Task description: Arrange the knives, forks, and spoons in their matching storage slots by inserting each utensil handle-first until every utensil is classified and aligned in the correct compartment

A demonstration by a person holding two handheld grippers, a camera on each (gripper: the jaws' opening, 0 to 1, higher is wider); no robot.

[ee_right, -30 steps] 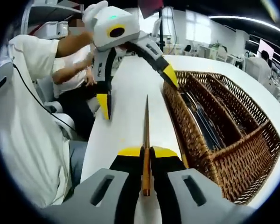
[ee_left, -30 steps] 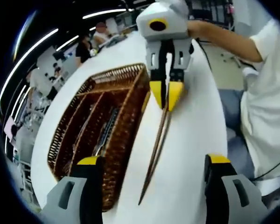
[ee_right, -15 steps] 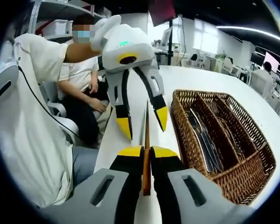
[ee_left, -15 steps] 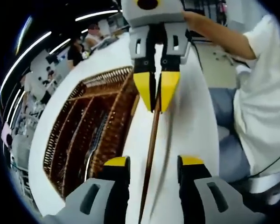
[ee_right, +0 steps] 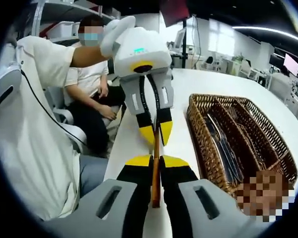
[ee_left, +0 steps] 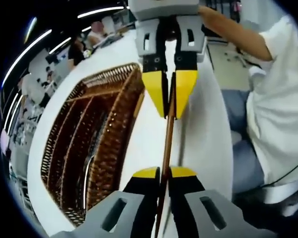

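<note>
Over a white tabletop (ee_left: 208,148), the left tongs (ee_left: 160,174) and the right tongs (ee_right: 156,160) are both clenched on a single slim brown chopstick (ee_left: 167,144), one at each end, so the stick spans the gap between them above the tabletop's near edge. Just beside it, a brown wicker cutlery basket (ee_right: 211,158) sits toward the far side of the tabletop, its long compartments holding metal utensils (ee_right: 221,144) lying lengthwise. A person in a white shirt (ee_right: 25,148) holds both tools; behind, another person (ee_right: 97,84) sits on a chair.
</note>
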